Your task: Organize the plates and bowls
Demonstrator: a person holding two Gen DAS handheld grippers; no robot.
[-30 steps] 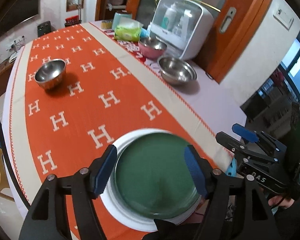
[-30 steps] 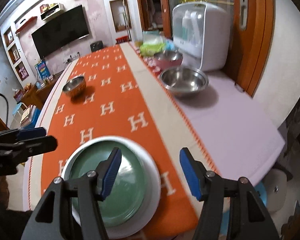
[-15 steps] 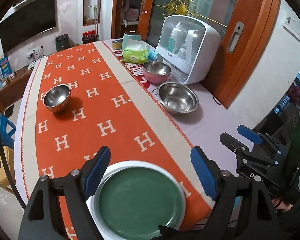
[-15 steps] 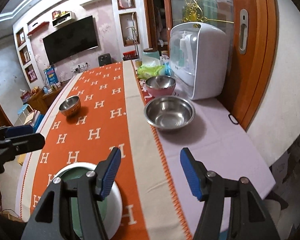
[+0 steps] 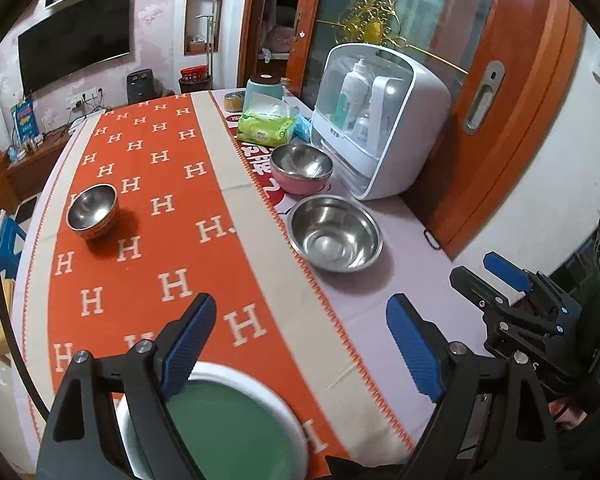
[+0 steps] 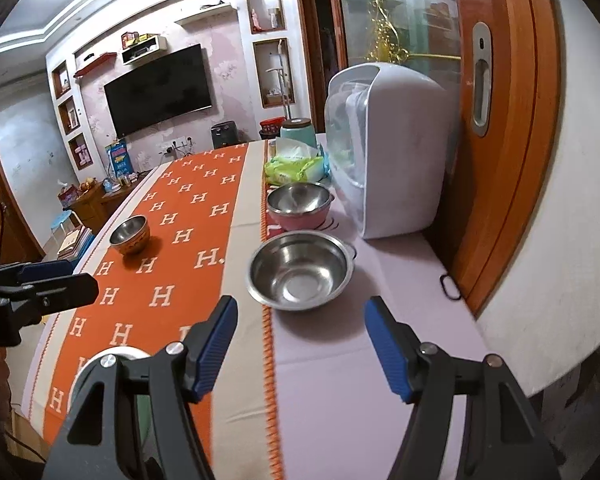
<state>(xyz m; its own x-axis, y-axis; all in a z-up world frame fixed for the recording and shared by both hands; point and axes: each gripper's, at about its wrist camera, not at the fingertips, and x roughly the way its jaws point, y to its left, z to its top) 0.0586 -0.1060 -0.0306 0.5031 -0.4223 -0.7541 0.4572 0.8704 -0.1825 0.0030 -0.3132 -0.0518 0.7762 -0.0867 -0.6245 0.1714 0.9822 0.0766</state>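
Green plate on white plate

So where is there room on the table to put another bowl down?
Plenty of bare orange cloth lies between the small bowl and the big steel bowl. The plain lilac strip near the big bowl, by the table's edge, is free too. It is crowded by the white cabinet: the pink bowl, wipes and jar sit close together.

Both grippers pull back and up from the green plate on the white plate. The left gripper, earlier straddling it, is opening with nothing between its jaws; the right gripper is also opening, empty.
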